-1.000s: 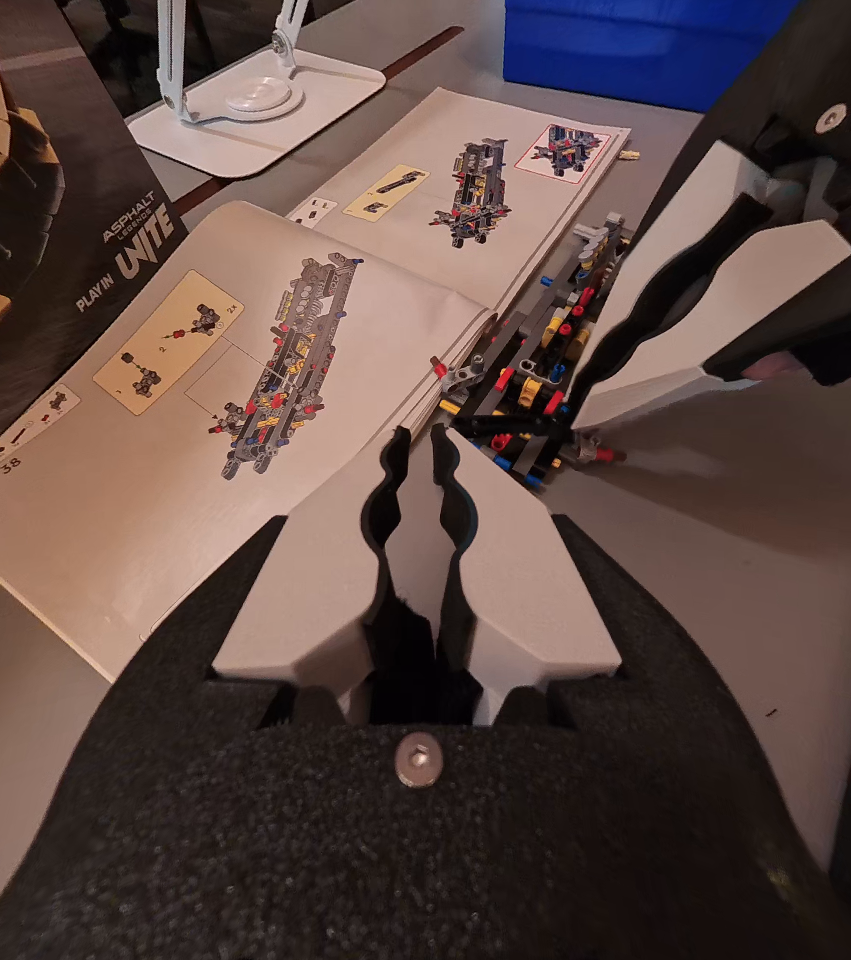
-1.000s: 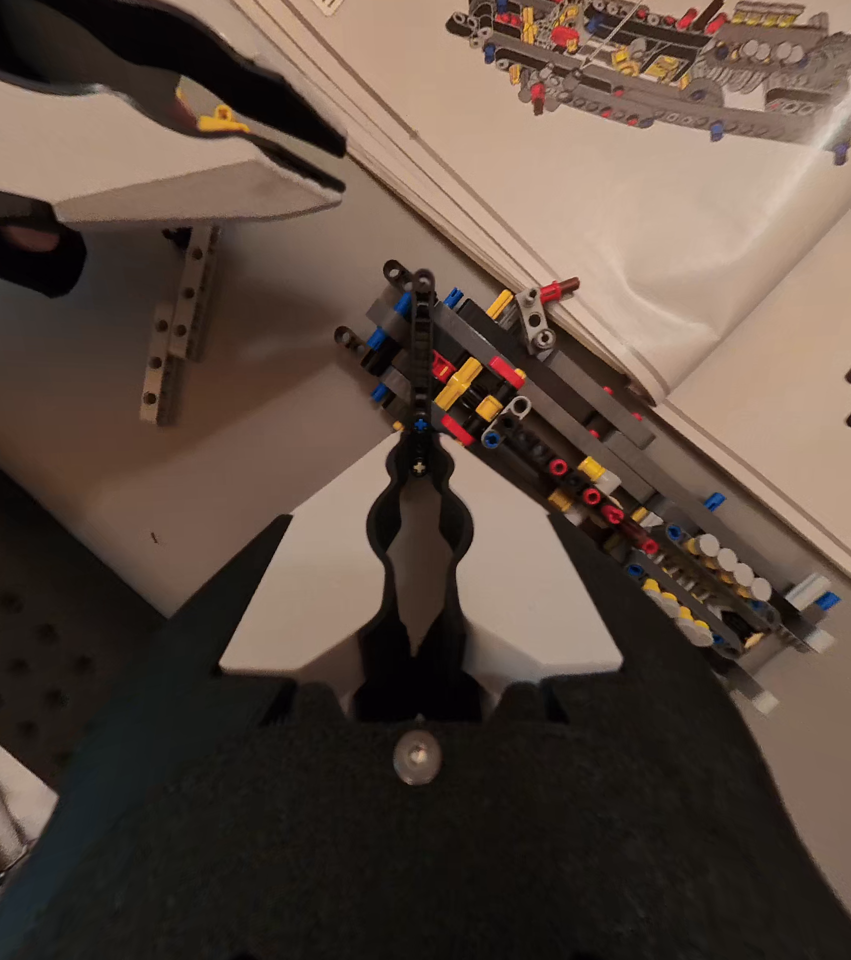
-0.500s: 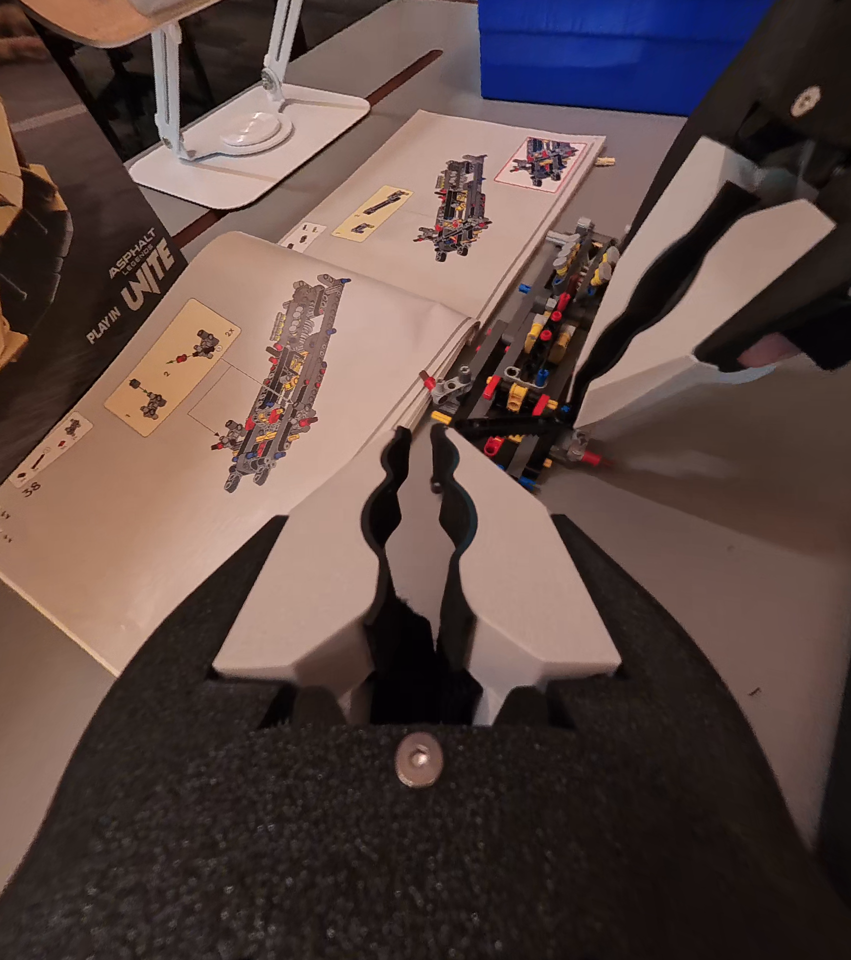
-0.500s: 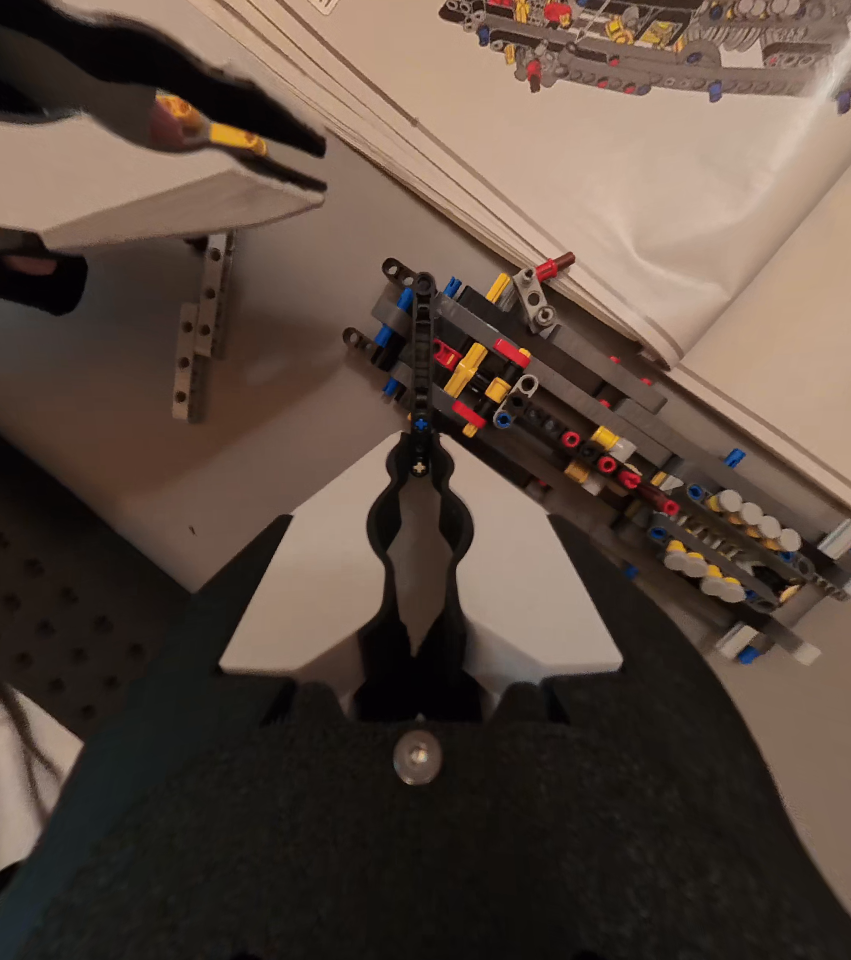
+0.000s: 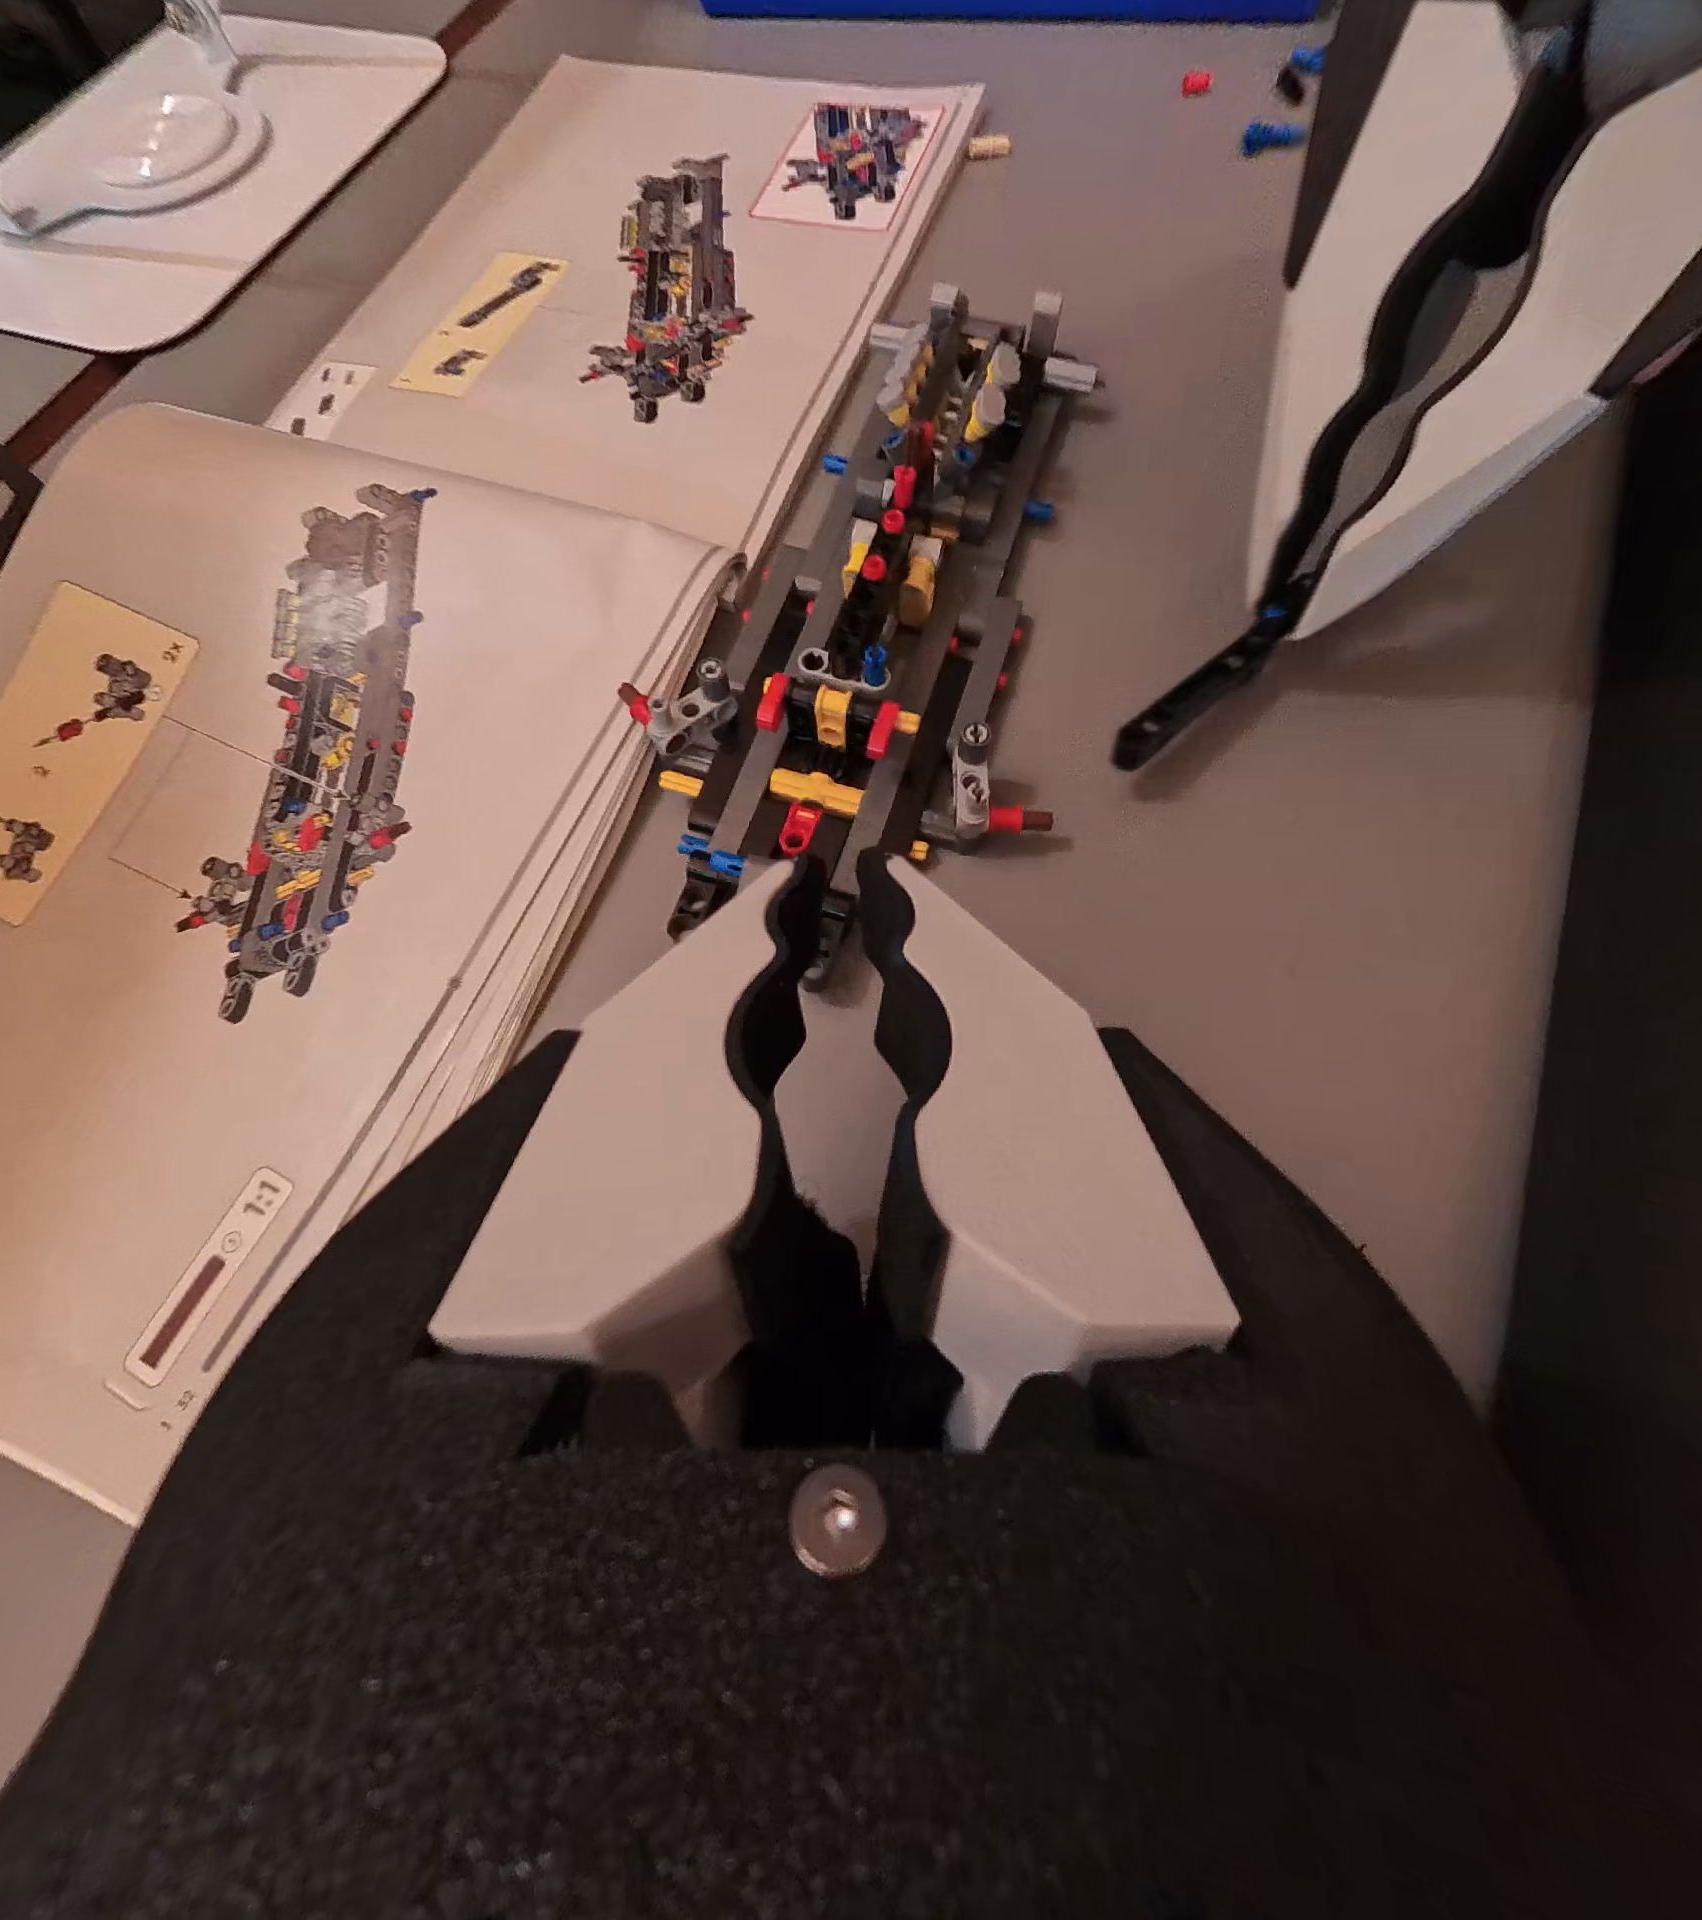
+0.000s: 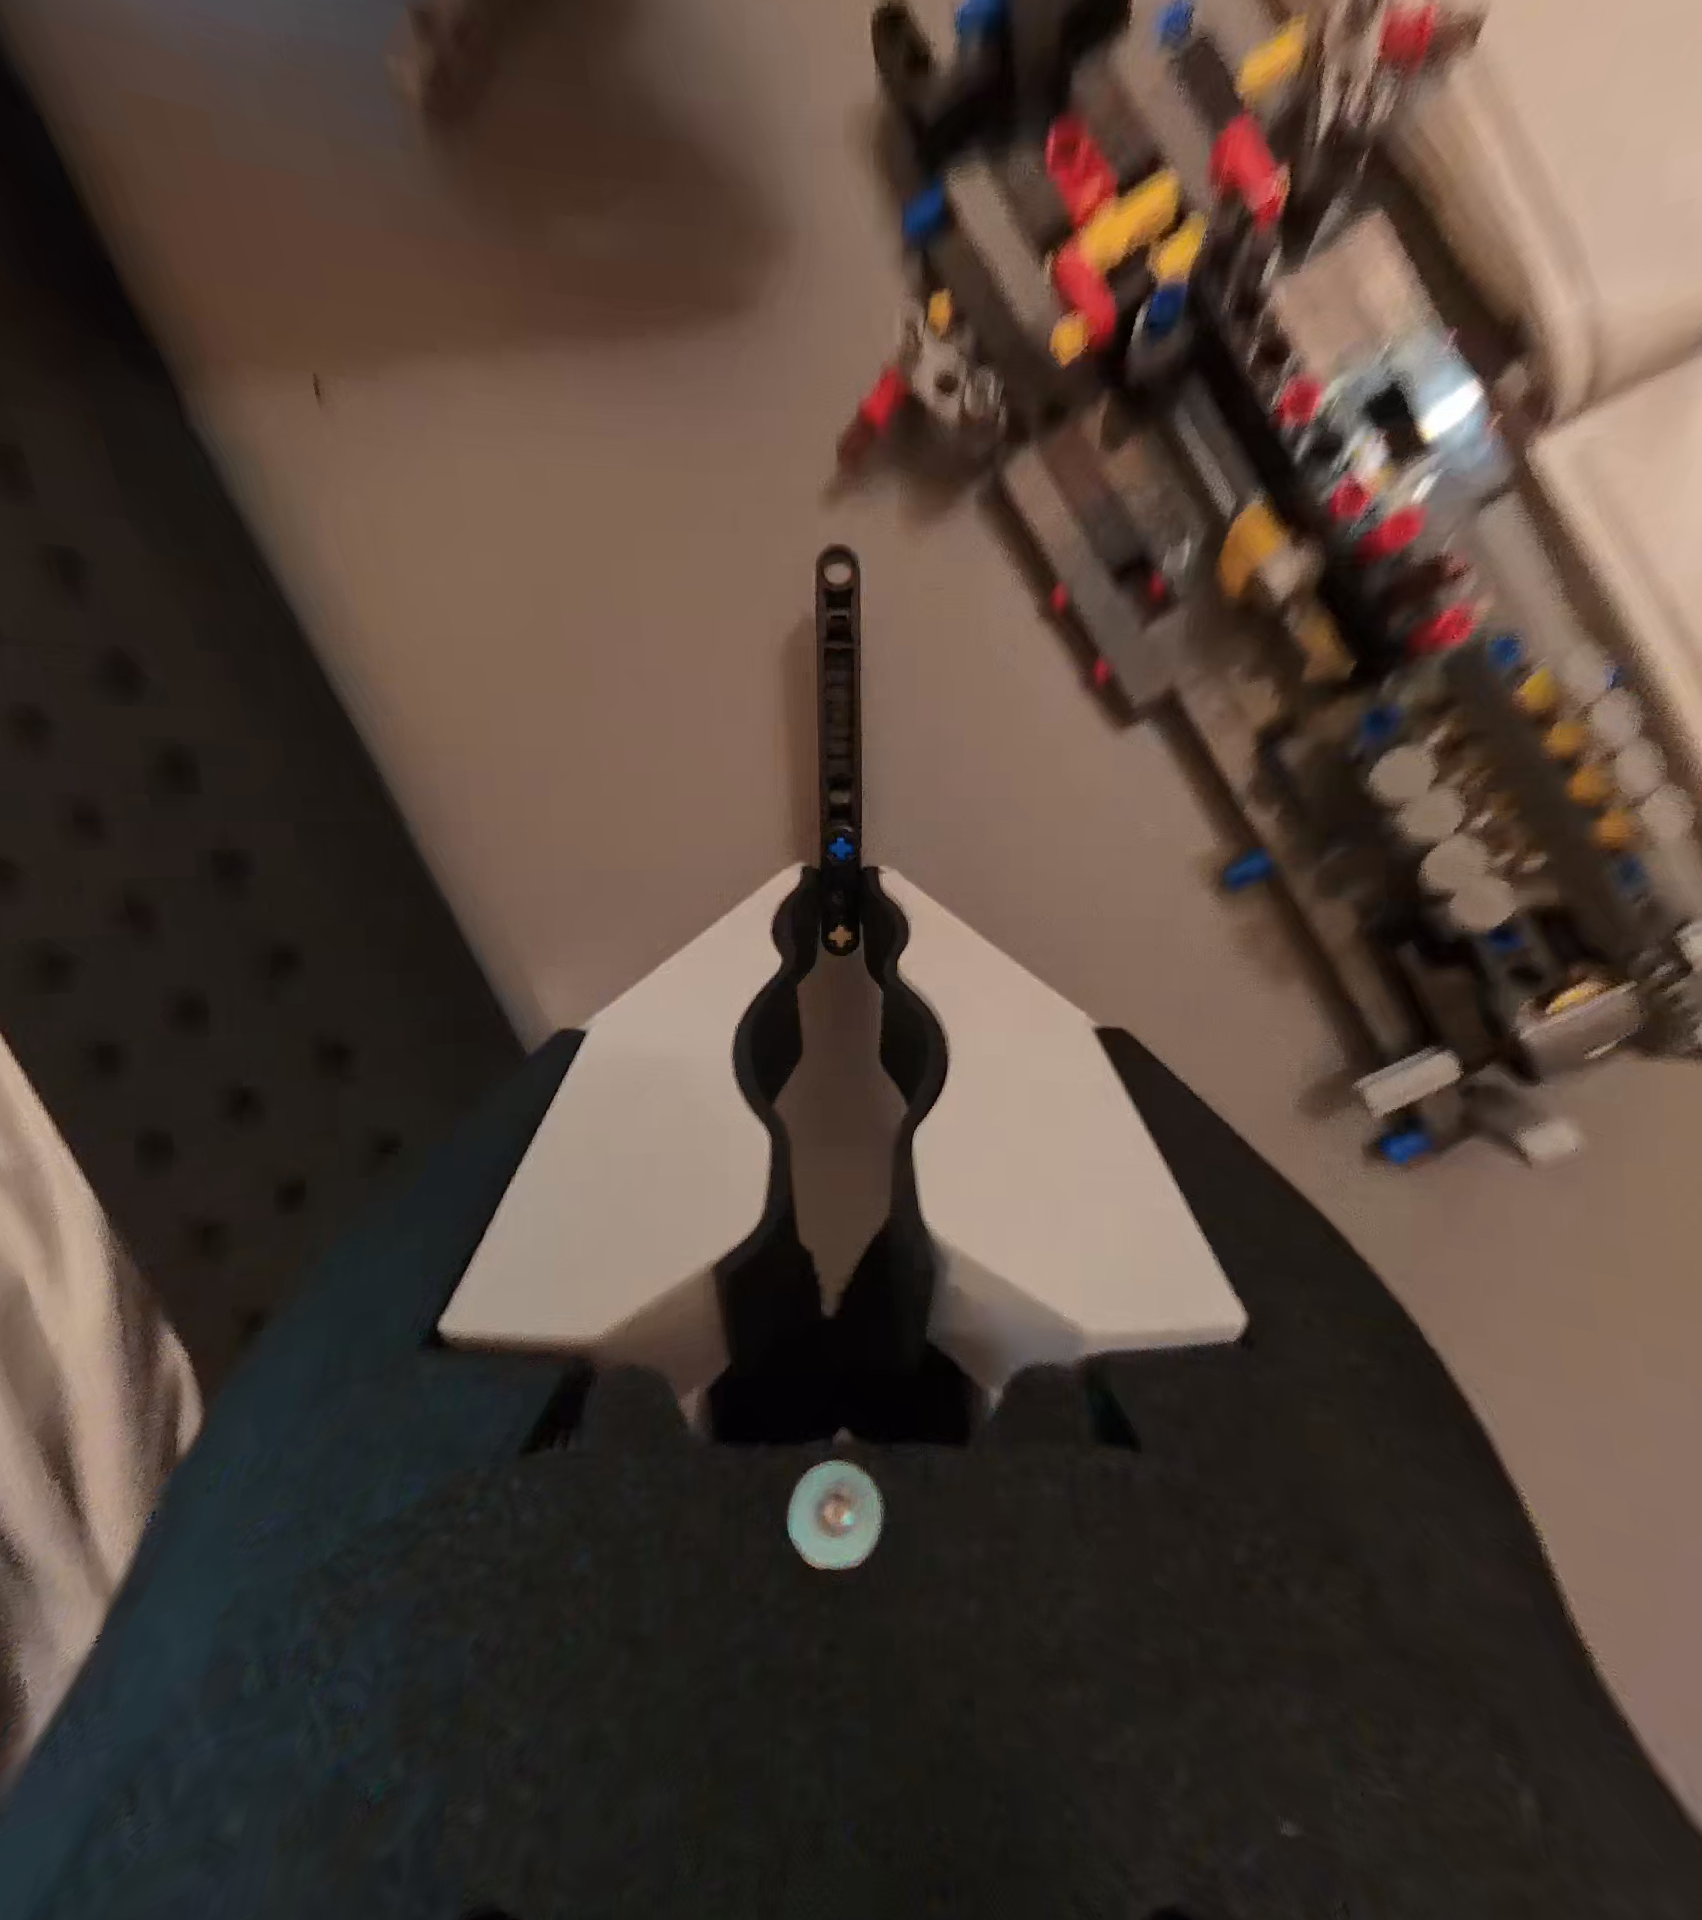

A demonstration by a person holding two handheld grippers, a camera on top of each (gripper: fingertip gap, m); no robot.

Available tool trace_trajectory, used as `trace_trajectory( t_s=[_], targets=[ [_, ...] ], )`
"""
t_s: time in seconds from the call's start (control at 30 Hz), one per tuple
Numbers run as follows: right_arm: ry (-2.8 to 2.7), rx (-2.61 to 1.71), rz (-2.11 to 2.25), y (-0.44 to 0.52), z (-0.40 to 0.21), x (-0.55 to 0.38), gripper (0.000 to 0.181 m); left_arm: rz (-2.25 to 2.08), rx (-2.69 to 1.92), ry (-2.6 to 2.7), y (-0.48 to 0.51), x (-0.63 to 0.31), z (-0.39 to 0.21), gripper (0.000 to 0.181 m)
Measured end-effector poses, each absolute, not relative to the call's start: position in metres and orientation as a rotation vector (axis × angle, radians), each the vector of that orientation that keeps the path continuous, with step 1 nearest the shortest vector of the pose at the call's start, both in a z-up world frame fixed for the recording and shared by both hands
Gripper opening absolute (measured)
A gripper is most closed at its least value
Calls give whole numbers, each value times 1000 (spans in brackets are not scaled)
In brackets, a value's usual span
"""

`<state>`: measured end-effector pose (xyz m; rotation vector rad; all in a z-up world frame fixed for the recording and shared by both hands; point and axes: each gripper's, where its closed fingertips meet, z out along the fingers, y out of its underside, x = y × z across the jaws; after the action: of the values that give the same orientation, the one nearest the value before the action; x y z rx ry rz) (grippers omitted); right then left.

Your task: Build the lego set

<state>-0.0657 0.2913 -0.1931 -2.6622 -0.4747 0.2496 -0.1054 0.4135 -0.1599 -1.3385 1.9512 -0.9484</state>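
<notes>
My right gripper (image 6: 839, 883) pinches a black beam (image 6: 839, 707) at frame centre. My left gripper (image 5: 831, 868), narrowly parted and empty, noses the chassis (image 5: 888, 644) beside the manual (image 5: 327, 727).

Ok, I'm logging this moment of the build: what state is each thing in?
Left gripper: slightly open, empty, at the chassis's near end.
Right gripper: shut on the black beam.
Chassis: part-built, flat on the table, beside the booklet.
Instruction booklet: open.
</notes>
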Motion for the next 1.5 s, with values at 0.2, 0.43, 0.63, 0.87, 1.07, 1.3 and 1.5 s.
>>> trace_trajectory(
  t_s=[0.2, 0.43, 0.63, 0.87, 1.07, 1.3, 1.5],
  targets=[
    [-409, -2699, 408, 279, -200, -75, 7, -908, -1350, 1954, 416, -104, -167, 6],
    [-698, -2423, 366, 327, -166, -79, 31, -916, -1339, 1899, 423, -102, -160, 7],
    [-1198, -2406, 147, 372, -184, -79, 29, -944, -1315, 1855, 430, -102, -154, 6],
    [-1517, -2323, 45, 386, -200, -80, 8, -1039, -1356, 1781, 439, -102, -144, 6],
    [-1028, -2232, 470, 404, -155, -89, 7, -1151, -1367, 1642, 450, -103, -120, 6],
    [-588, -1877, 865, 411, -84, -79, 6, -1253, -1159, 1559, 441, -95, -74, 24],
    [-409, -1626, 929, 409, -35, -60, 6, -1364, -1133, 1655, 404, -82, -67, 23]
  ],
)
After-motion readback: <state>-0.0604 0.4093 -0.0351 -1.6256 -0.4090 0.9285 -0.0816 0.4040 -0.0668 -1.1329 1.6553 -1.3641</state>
